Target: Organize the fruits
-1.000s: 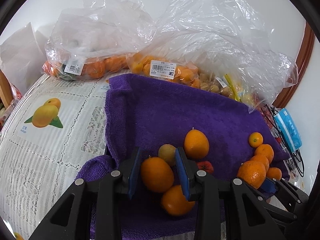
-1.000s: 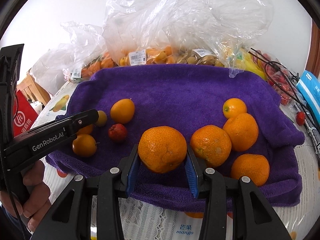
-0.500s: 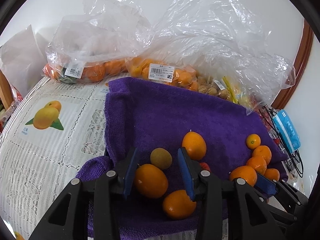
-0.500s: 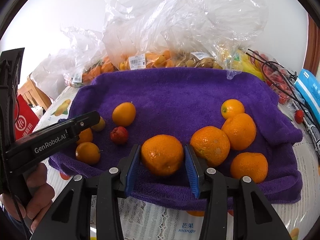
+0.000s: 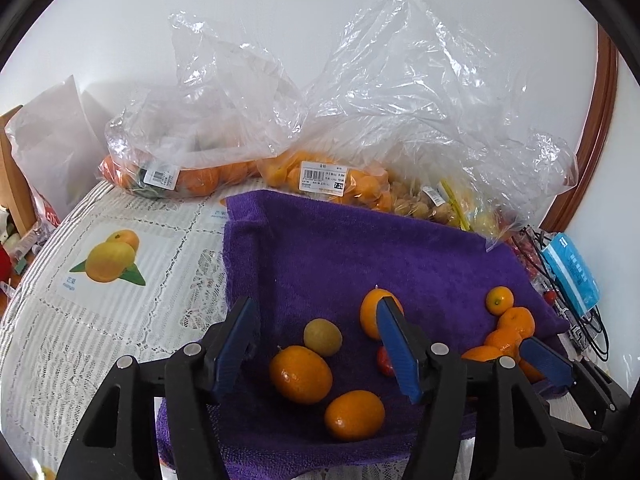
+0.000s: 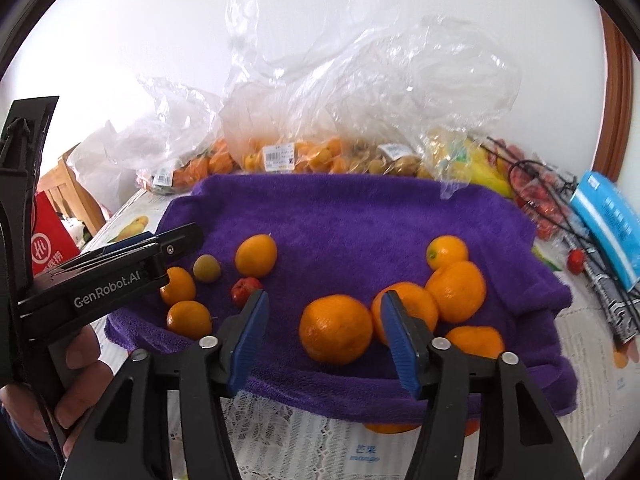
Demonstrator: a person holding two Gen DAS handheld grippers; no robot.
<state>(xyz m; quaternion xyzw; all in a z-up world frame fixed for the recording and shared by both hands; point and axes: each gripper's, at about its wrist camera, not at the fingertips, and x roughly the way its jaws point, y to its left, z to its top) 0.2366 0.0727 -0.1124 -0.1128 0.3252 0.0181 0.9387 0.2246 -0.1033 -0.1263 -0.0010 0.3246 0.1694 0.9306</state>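
Left gripper: my jaws were opening, kumquat lying free between.
Right gripper: my jaws were opening, mandarin unpressed between.

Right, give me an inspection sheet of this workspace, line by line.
Surface: purple towel spread on a lace tablecloth with fruit prints.
Job's things: four mandarins grouped on the towel's right; kumquats, one greenish fruit and a small red fruit on its left.
Clutter: bagged fruit along the wall, blue packet, red bag.
Grippers: left hand-held gripper opening, a kumquat loose between its fingers; right hand-held gripper opening around a mandarin, pads clear.
Cables: black cords at the right edge.
Surroundings: white wall, wooden trim.
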